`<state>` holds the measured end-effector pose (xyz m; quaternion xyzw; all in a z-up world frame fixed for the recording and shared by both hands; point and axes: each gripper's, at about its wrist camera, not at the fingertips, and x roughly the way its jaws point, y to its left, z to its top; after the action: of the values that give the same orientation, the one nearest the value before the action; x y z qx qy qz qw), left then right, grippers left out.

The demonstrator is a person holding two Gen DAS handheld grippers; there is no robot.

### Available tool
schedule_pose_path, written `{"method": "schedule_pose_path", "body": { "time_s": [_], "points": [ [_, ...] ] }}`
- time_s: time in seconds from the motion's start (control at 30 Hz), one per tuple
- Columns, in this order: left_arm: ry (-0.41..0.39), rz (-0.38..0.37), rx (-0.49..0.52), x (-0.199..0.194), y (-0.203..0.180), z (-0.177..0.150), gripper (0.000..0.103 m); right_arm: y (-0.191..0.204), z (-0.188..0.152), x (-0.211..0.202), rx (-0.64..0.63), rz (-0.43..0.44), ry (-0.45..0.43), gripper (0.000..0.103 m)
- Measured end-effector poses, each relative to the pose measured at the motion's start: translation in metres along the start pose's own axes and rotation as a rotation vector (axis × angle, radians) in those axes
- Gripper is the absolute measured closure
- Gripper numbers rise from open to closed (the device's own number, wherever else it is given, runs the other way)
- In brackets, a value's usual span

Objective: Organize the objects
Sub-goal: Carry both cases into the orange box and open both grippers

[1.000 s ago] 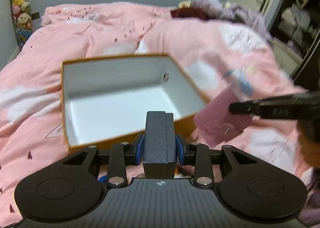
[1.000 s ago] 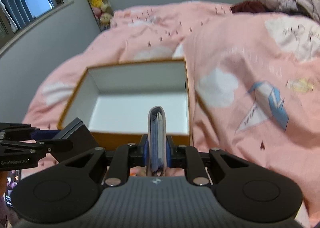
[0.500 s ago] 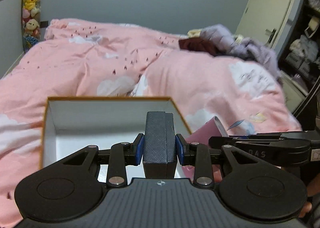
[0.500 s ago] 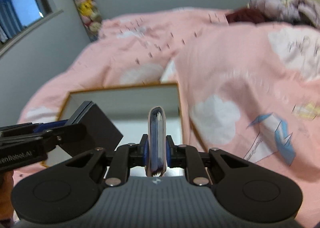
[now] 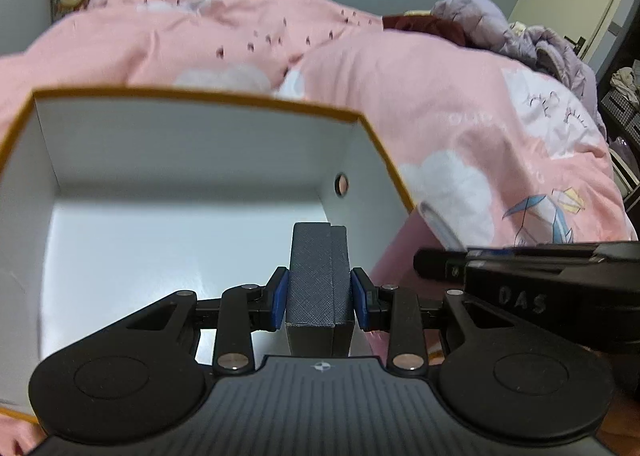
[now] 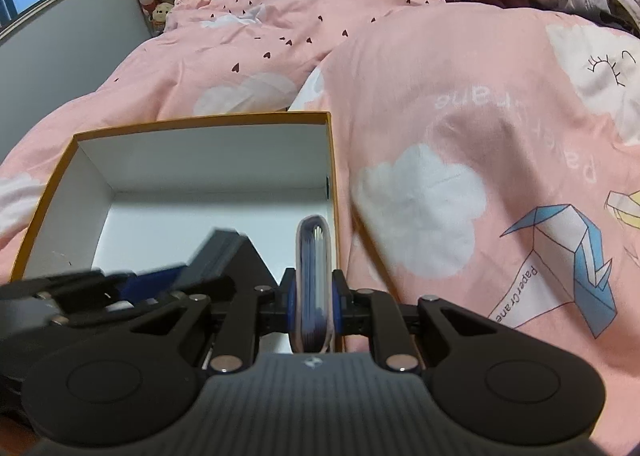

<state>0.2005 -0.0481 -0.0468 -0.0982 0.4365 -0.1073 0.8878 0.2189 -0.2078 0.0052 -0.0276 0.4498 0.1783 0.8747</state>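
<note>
Over open box (image 5: 192, 144), left tongs (image 5: 319, 296) pinching dark case (image 5: 318, 280), right tongs (image 6: 314, 304) pinching pink wallet (image 6: 314, 276).

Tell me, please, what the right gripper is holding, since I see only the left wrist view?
Observer: The right gripper is shut on a thin pink wallet, seen edge-on.
Operator: Where is it relative to the box?
Observer: It appears just left of the open box's right wall, at the near corner.
Operator: And my dark case?
Observer: In the right wrist view, the dark case in the left gripper shows over the box's near left part, blurred.
</note>
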Motion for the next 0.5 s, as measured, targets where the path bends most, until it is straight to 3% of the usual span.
{"method": "schedule_pose_path", "body": {
  "time_s": [0.23,0.37,0.5],
  "points": [
    [0.044,-0.014,-0.025,0.010,-0.001,-0.008,0.065,-0.002,-0.003,-0.002,-0.001,0.015,0.006,0.085],
    [0.092,-0.031,-0.055,0.014,-0.001,-0.011,0.065,-0.003,-0.001,-0.005,0.028,0.071,0.053,0.085],
    [0.123,-0.023,-0.060,0.021,-0.002,-0.015,0.065,0.000,-0.005,-0.002,0.019,0.042,0.064,0.084]
  ]
}}
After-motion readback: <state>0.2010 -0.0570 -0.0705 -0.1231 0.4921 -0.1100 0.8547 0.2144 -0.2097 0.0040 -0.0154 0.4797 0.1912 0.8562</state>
